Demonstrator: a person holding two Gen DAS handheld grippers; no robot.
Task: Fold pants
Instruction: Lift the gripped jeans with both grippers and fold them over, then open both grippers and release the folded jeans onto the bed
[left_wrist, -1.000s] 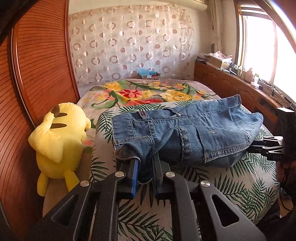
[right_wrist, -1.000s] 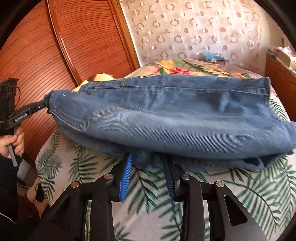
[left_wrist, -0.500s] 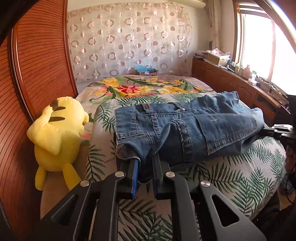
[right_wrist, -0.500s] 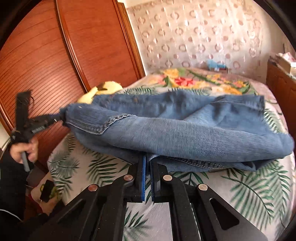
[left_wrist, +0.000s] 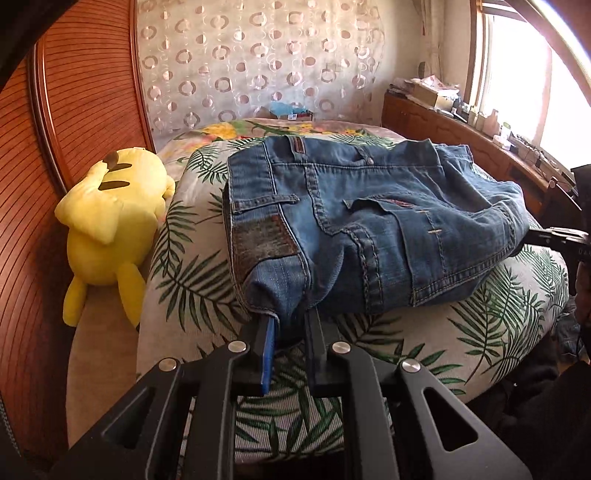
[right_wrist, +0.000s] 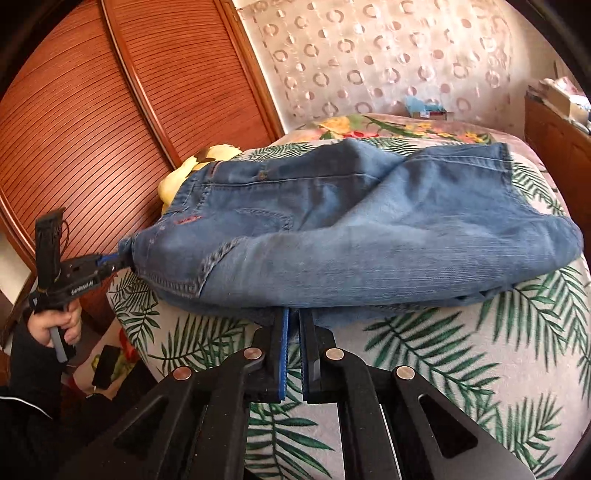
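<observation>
The blue denim pants lie folded in a thick bundle on the leaf-print bed, waistband toward the far side. My left gripper is shut on the near left corner of the pants. My right gripper is shut on the near edge of the pants at the other end. The left gripper also shows in the right wrist view, pinching the denim. The right gripper shows in the left wrist view at the pants' right end.
A yellow plush toy lies at the bed's left edge against the wooden slatted wall. A wooden counter with clutter runs under the window on the right. A patterned curtain hangs behind the bed.
Both grippers have pulled the pants toward the bed's near edge and lowered them. The right gripper closed on the denim edge from open a second ago.
</observation>
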